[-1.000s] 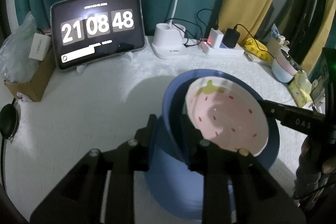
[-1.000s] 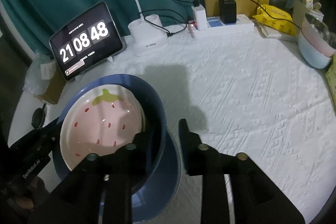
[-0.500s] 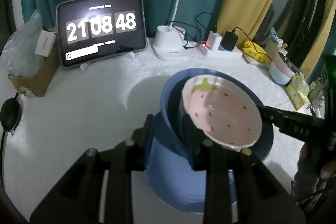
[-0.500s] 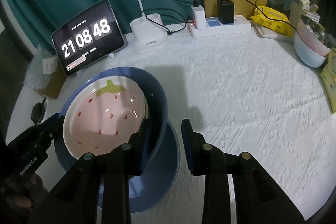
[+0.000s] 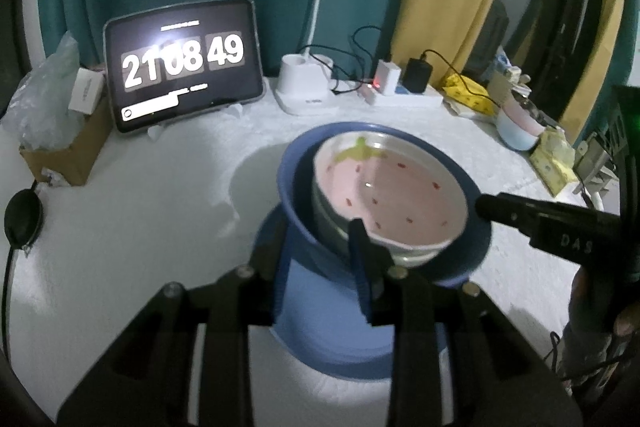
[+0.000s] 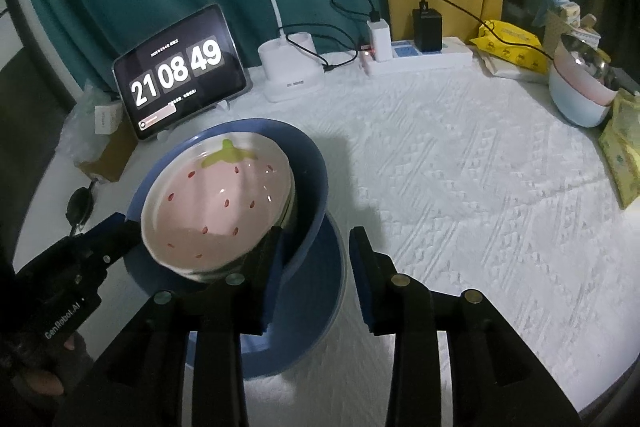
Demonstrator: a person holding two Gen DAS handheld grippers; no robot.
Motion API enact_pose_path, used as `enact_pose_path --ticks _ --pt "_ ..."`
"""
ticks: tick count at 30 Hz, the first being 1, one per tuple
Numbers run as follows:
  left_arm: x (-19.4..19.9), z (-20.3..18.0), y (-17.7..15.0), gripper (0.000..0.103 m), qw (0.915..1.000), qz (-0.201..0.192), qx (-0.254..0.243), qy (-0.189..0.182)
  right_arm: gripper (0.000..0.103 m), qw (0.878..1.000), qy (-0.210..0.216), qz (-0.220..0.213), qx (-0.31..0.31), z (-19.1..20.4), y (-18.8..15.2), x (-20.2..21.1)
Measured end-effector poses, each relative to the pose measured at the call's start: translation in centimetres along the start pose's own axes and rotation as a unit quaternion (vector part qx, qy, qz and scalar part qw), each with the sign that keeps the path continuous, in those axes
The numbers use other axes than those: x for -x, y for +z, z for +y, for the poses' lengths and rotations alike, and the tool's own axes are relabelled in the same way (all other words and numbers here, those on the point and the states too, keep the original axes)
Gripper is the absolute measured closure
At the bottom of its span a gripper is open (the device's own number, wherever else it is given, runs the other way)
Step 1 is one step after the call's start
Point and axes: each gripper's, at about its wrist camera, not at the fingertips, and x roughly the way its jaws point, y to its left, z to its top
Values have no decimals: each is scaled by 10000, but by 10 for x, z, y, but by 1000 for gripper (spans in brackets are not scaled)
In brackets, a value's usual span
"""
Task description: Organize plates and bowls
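Counted on the white-clothed table: dishes, devices, packets and grippers.

Two grippers: the left gripper and the right gripper. One blue bowl, one strawberry-patterned bowl with at least one more bowl nested under it, its count unclear, and one blue plate. At the far right one stack of bowls, pink over pale blue, exact number hard to tell. One tablet clock, one desk lamp, one power strip with two chargers, one cardboard box, two yellow packets.
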Motion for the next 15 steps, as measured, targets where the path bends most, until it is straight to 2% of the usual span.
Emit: enact_pose_path --ticks 2,5,15 --pt "6 -5 -2 71 10000 -45 -42 -28 68 10000 -13 -41 15 1 -2 5" --pt "14 -9 -6 56 9999 -125 -55 -85 67 9999 -25 -98 42 2 -6 12" --pt "35 -28 -15 55 9993 -303 -200 -97 67 9995 -101 -267 116 1 -21 35"
